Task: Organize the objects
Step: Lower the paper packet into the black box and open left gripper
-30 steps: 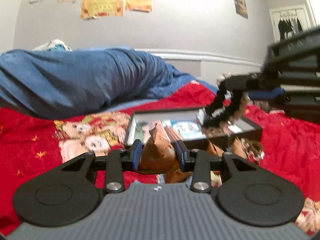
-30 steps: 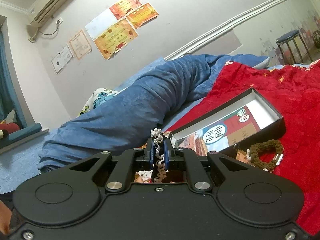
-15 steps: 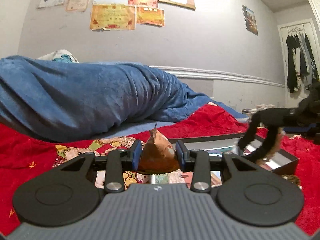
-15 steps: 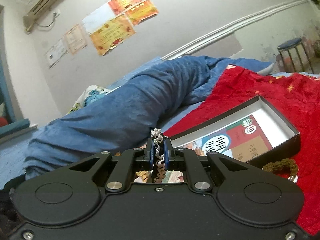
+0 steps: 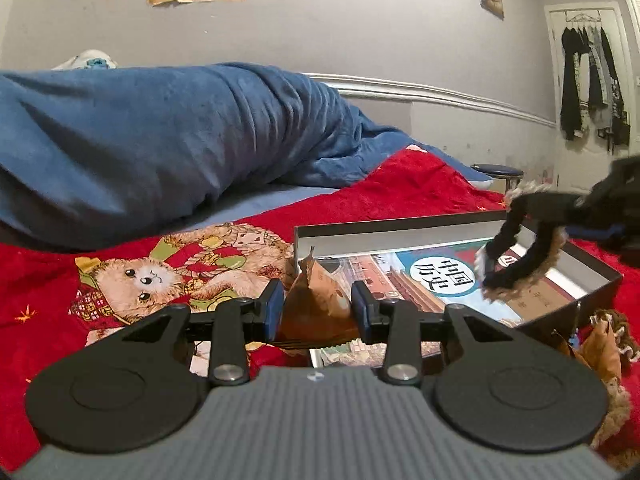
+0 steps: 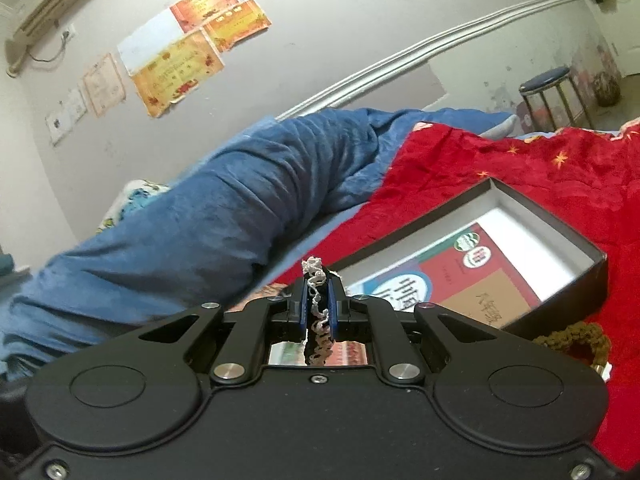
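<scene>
My left gripper [image 5: 318, 306] is shut on a brown snack packet [image 5: 318, 306], held just above the near left corner of an open black box [image 5: 394, 232] on the red blanket. The box holds a history textbook [image 5: 424, 276]. My right gripper [image 6: 319, 306] is shut on a black hair scrunchie with lace trim [image 6: 318, 320]; in the left wrist view that scrunchie [image 5: 516, 248] hangs over the right part of the box [image 6: 560, 220]. A brown scrunchie [image 6: 576, 340] lies beside the box's near wall.
A rolled blue quilt [image 5: 160, 140] lies along the wall behind the box. More brown packets and a lace-trimmed item [image 5: 600, 344] lie right of the box. A stool [image 6: 548, 92] stands past the bed's end. Clothes [image 5: 592, 80] hang at far right.
The left gripper with the packet has tipped down and come closer over the box's near left corner. The right gripper with the black scrunchie has moved in above the box.
</scene>
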Action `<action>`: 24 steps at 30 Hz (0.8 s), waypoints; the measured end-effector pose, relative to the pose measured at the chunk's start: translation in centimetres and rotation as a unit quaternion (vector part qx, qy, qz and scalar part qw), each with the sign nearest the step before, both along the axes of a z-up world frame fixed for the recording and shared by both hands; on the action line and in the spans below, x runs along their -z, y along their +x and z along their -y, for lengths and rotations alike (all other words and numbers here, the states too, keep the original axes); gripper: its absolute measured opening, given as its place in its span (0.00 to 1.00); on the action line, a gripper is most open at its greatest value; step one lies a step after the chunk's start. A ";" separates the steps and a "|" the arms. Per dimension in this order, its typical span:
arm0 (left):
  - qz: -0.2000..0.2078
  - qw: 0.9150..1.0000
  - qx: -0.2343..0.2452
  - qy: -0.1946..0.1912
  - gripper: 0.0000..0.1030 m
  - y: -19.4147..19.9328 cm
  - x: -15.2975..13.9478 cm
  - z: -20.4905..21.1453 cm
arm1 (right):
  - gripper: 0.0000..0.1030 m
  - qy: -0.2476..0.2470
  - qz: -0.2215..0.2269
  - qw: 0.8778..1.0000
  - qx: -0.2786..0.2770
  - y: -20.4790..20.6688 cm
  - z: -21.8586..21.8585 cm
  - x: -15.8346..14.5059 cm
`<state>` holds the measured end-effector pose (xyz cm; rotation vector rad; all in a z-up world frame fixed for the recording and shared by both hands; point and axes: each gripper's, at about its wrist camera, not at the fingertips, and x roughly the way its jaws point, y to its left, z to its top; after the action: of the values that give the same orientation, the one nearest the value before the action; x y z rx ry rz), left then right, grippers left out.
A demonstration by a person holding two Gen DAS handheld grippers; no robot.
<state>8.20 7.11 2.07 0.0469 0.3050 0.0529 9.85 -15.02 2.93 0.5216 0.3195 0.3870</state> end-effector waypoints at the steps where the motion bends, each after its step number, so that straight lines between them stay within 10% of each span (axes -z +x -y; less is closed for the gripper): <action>1: 0.003 1.000 0.003 0.004 0.40 -0.1 0.1 0.1 | 0.10 0.000 -0.002 1.000 0.003 0.2 -0.1 0.5; 24: -0.009 0.998 0.017 0.054 0.41 0.1 1.3 1.8 | 0.11 -0.026 0.006 1.000 -0.003 0.9 -1.3 2.7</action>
<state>8.31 5.28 0.73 0.1594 0.3199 0.0355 10.72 -13.73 0.19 0.4664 0.3184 0.3857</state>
